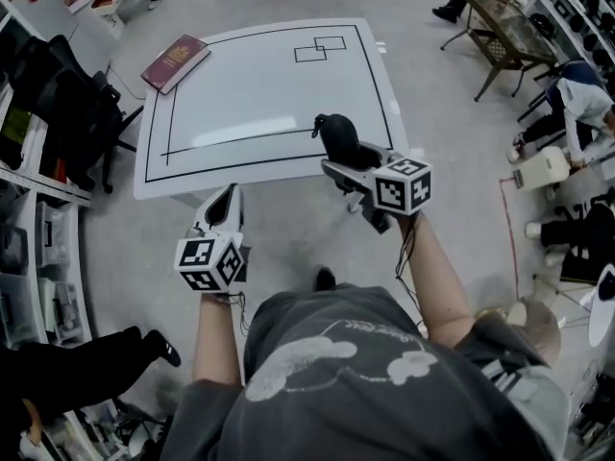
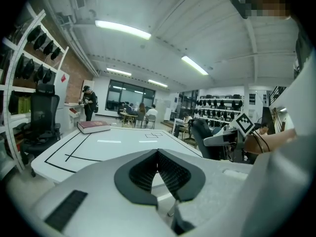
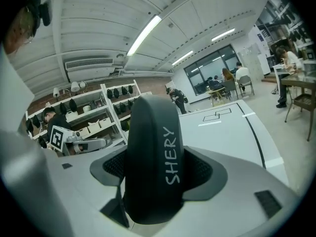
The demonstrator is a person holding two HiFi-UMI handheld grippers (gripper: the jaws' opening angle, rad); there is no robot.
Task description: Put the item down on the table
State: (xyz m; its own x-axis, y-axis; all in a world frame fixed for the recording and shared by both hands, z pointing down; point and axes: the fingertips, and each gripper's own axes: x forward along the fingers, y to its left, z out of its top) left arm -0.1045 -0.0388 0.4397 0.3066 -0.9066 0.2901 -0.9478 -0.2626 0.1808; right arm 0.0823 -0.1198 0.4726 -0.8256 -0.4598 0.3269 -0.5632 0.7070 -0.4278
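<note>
Nearest to us, the left claw hangs below the near edge of the surface. Its jaws are together with nothing between them, and in its own view the 2 ribbed pads meet at their tips. Its lower body is cut off by that view's bottom edge.

A little farther out, the right claw is clamped on the item, a black rounded thing that stands up between the jaws. The right gripper view shows the print "SHERY" along its side. The item covers most of both pads there, and its lower end is sunk out of sight between them. In the head view it overlaps the near right edge of the surface and hides that stretch of edge. We cannot tell whether it hangs over the surface or just short of it, nor how high it is held.

The surface is white with a black border line. Its legs are hidden under the top. Near the far edge are 2 small overlapping drawn rectangles, and on the far left corner lies a maroon book whose cover print is too small to read.

Left of the surface stands a black chair, and beside it are shelves cut off by the frame. At the right edge are seated people, only partly in view.
</note>
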